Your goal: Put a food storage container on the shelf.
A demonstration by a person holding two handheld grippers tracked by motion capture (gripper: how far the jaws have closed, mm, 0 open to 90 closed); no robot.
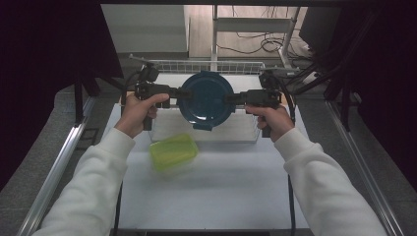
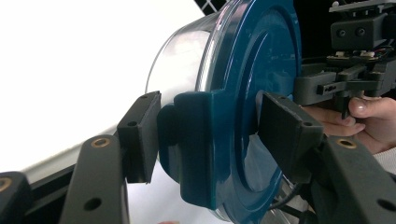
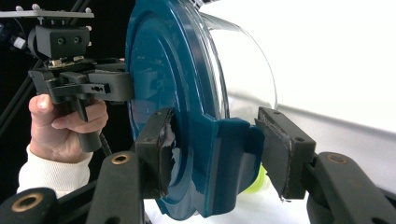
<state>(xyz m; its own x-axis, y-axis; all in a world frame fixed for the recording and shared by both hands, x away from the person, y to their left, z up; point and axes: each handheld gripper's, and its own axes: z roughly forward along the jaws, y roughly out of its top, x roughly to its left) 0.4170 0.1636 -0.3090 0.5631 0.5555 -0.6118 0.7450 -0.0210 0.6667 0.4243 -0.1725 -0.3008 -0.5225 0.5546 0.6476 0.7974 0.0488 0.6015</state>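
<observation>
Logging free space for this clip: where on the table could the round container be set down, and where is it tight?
The white table is bare in front of and right of the green container, between the sleeves. It is crowded farther back, where both tongs, left tongs and right tongs, flank the blue-lidded container above a clear bin.

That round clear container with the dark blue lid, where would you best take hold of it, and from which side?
Grip the round clear container with the dark blue lid by its clip tabs, coming from opposite sides. The tabs jut past the round rim and give flat faces to pinch; the curved clear wall would likely slip. The left gripper and right gripper do so now.
</observation>
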